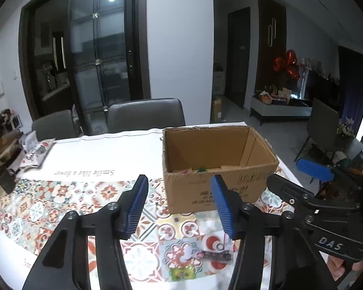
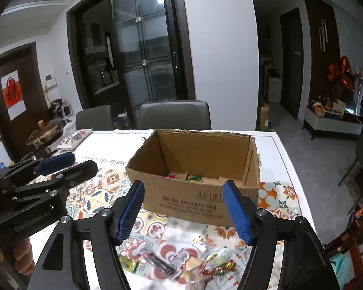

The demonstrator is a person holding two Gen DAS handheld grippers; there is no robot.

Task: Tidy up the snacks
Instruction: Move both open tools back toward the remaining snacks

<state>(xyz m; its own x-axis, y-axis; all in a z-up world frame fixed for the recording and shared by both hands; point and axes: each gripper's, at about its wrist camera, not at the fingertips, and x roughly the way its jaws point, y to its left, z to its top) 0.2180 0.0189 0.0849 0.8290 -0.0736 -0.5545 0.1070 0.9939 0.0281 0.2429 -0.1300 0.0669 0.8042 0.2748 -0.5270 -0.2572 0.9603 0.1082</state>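
An open cardboard box [image 1: 213, 191] [image 2: 200, 200] stands on the patterned tablecloth with a few wrapped snacks [image 2: 193, 177] on its floor. My left gripper [image 1: 179, 205] is open and empty, just short of the box's near left corner. My right gripper [image 2: 184, 211] is open and empty too, in front of the box's near wall. Loose snacks lie on the cloth below the fingers: a dark stick pack [image 2: 162, 264] [image 1: 215, 256], a green candy [image 2: 128, 263] [image 1: 182, 273], a yellow pack [image 2: 193, 264] and a red-gold candy [image 2: 221, 269]. In the right wrist view the left gripper's body [image 2: 43, 188] sits at left.
Two grey chairs [image 2: 174, 114] stand behind the table's far edge. A snack bag [image 2: 73, 139] and a metal pot [image 2: 44, 130] lie at the table's left end. The table's right edge [image 2: 290, 169] drops to the floor.
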